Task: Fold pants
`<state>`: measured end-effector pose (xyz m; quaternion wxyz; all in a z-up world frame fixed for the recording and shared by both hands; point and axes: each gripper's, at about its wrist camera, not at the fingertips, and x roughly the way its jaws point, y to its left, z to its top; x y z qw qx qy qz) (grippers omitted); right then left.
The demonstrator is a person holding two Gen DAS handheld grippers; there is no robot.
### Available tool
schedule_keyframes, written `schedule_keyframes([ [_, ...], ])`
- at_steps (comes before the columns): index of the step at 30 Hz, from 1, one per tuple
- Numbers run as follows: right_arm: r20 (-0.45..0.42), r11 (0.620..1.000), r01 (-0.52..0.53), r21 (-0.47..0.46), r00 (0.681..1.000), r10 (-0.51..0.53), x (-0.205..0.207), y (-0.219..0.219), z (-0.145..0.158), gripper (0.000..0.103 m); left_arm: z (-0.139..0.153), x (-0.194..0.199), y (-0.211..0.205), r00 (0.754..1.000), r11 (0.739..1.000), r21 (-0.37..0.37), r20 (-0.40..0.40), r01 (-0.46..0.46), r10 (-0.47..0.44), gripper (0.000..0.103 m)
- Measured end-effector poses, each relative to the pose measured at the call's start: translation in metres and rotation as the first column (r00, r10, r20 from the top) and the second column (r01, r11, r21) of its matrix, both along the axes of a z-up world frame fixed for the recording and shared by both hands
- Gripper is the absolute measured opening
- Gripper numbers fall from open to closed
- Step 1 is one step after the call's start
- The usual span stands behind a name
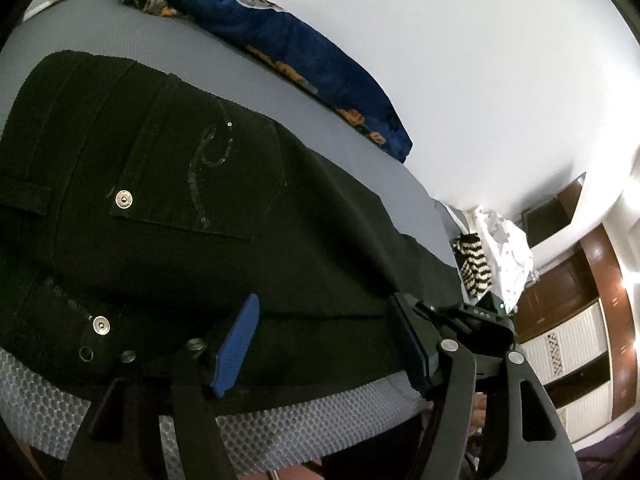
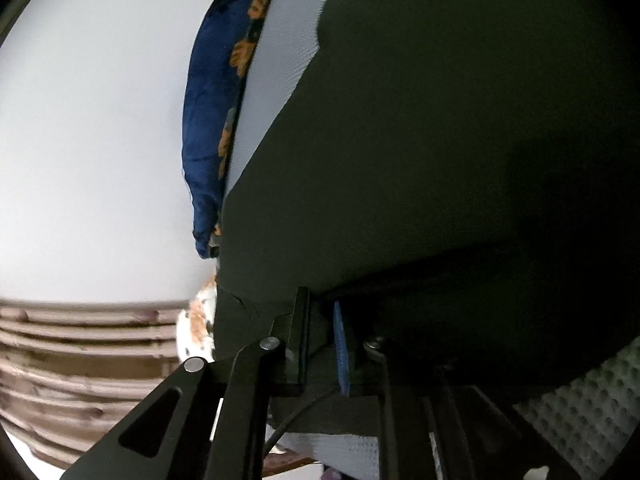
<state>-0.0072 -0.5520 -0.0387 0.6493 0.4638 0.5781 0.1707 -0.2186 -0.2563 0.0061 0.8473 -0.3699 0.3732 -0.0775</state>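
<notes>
Black jeans (image 1: 168,208) lie flat on a grey mattress (image 1: 200,64), back pockets with metal snaps facing up. My left gripper (image 1: 324,340) is open, its blue-padded fingers (image 1: 236,344) spread over the near edge of the jeans by the seat. In the right wrist view the black fabric (image 2: 440,160) fills most of the frame. My right gripper (image 2: 320,336) is nearly closed and pinches a fold of this fabric between its blue pad (image 2: 342,348) and black finger.
A blue blanket with orange print (image 1: 288,48) lies along the far side of the mattress by a white wall. Striped and white cloths (image 1: 492,256) sit at the mattress end. Brown cabinets (image 1: 580,320) stand to the right. The mattress has a meshed side (image 1: 280,424).
</notes>
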Motion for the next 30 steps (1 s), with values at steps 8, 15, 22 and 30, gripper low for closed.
schedule_keyframes([
  [8, 0.083, 0.978, -0.116, -0.173, 0.988, 0.132, 0.004, 0.032, 0.006, 0.003, -0.007, 0.002, 0.001, 1.0, 1.0, -0.015, -0.014, 0.02, -0.02, 0.067],
  [15, -0.017, 0.998, -0.057, -0.004, 0.998, 0.057, -0.012, 0.015, 0.011, 0.003, 0.002, 0.0, 0.007, 1.0, 1.0, 0.011, -0.005, 0.013, -0.013, 0.067],
  [22, -0.079, 0.998, -0.049, 0.026, 0.996, 0.051, -0.047, 0.007, 0.015, 0.003, 0.001, -0.002, 0.019, 1.0, 0.998, 0.061, -0.019, -0.008, 0.009, 0.069],
  [30, -0.118, 0.995, -0.063, 0.077, 0.99, 0.072, -0.047, 0.009, -0.009, 0.003, -0.016, 0.001, 0.015, 0.999, 0.99, 0.144, -0.05, 0.004, 0.003, 0.069],
])
